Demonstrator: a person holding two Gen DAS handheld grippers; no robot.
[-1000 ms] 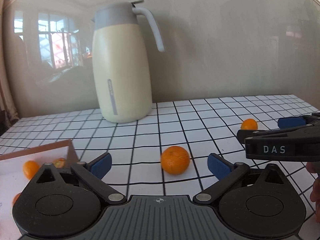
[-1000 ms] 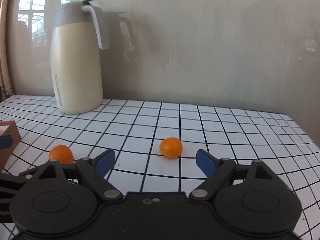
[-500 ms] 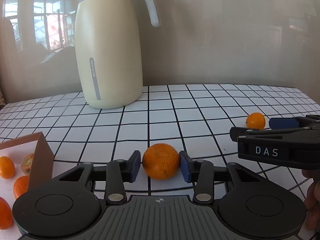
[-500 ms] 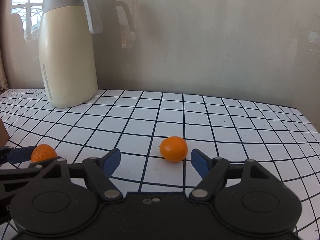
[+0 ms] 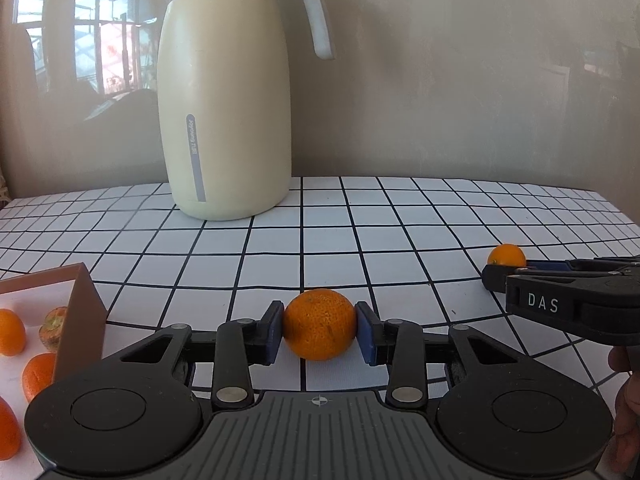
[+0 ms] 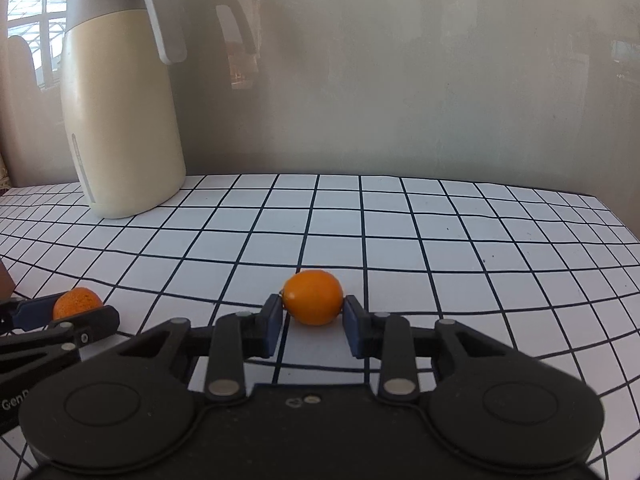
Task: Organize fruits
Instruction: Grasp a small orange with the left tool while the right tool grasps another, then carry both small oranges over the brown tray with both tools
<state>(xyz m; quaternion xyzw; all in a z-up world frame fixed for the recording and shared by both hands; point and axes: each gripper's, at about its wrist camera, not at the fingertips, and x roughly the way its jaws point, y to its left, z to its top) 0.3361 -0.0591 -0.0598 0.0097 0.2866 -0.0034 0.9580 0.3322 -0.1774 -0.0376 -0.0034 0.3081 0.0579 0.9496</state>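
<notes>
My left gripper (image 5: 319, 332) is shut on a rough-skinned mandarin (image 5: 319, 325) that rests on the checked tablecloth. My right gripper (image 6: 313, 318) is shut on a smaller smooth orange fruit (image 6: 313, 297), also on the cloth. In the left wrist view the right gripper (image 5: 568, 292) shows at the right with its fruit (image 5: 507, 255) at the tip. In the right wrist view the left gripper (image 6: 60, 328) and its mandarin (image 6: 77, 302) show at the left. A brown-walled box (image 5: 82, 312) at the left holds several orange fruits (image 5: 10, 332).
A tall cream thermos jug (image 5: 224, 92) with a grey lid and handle stands at the back of the table, near a grey wall. The table's right edge (image 5: 624, 208) is near my right gripper.
Both grippers moved forward and closed on their fruits: the left from wide open to shut on the mandarin, the right from open to shut on the small orange fruit.
</notes>
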